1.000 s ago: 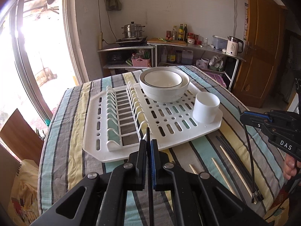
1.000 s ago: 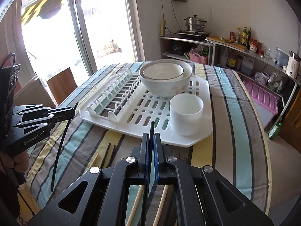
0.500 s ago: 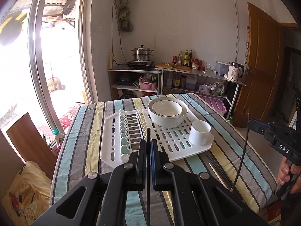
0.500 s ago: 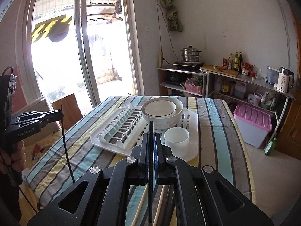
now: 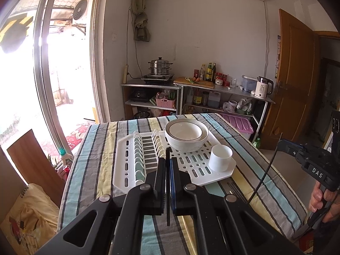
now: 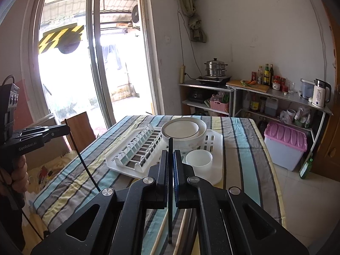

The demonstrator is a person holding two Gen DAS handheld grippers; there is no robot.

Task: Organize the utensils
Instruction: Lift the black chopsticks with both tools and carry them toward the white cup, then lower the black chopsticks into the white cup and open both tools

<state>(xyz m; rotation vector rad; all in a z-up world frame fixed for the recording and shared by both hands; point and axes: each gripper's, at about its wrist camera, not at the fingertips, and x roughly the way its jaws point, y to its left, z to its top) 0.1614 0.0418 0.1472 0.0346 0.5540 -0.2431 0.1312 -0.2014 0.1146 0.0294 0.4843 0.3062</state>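
Note:
In the left wrist view my left gripper (image 5: 167, 162) is shut on a black chopstick (image 5: 168, 201) that stands upright between the pads. My right gripper (image 6: 170, 155) is likewise shut on a second black chopstick (image 6: 169, 216). Each gripper appears in the other's view, held by a hand above the table's side: the right gripper (image 5: 281, 144) with its stick hanging down, and the left gripper (image 6: 66, 128) the same. A white cup (image 5: 220, 157) stands on the white drying rack (image 5: 125, 170) beside stacked white bowls (image 5: 184, 136). More chopsticks (image 6: 161, 233) lie on the striped cloth below.
The rack has an upright plate section (image 6: 136, 150) on its left part. Dark chopsticks (image 5: 233, 189) lie by the rack's near right corner. A wooden chair (image 6: 81, 127) and a carton stand left of the table, with a purple-lidded bin (image 6: 285, 144) and shelves behind.
Both grippers have risen and drawn back from the table, each carrying its black chopstick up with it. The rack, cup and bowls now look smaller and farther away.

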